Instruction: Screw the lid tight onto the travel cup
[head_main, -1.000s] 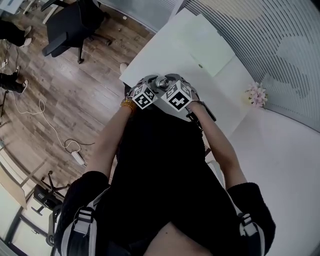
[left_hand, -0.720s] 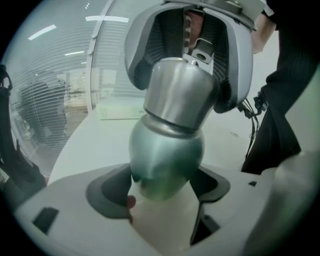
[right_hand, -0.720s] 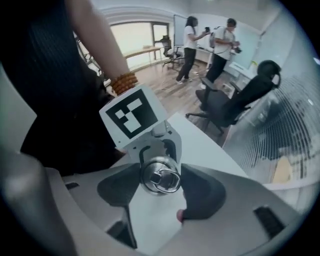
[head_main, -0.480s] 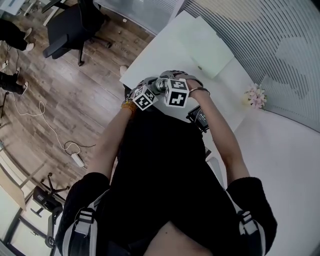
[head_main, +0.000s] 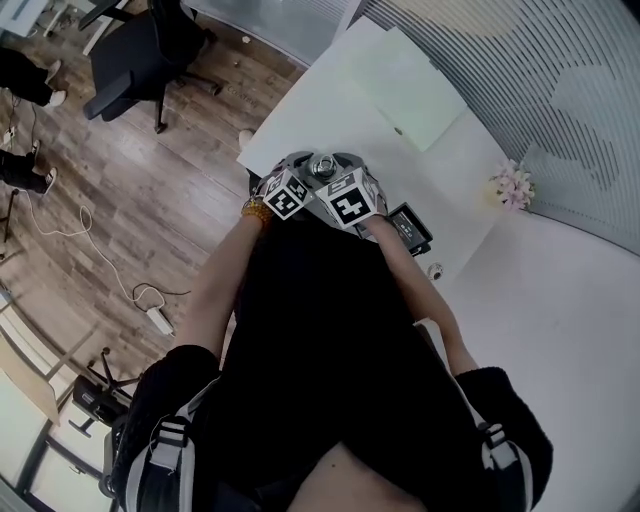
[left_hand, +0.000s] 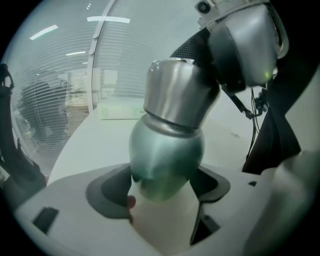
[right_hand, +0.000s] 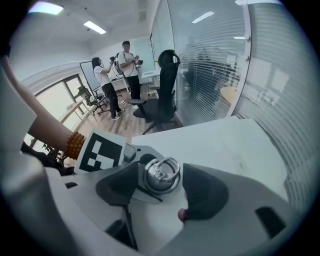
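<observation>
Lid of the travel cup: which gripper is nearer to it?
Right. The right gripper has just been opening its jaws around the lid; the left gripper grips the cup body below.

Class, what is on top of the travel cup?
A silver lid sits on the cup, between the right gripper's jaws, which have just been opening. The lid covers the cup's mouth, so the inside cannot be seen.

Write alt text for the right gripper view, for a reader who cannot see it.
The right claw straddles the silver lid, seen from above with its ring handle; its jaws have just been opening. The left claw's marker cube sits beside it, over a white table, with an office chair and two people behind.
</observation>
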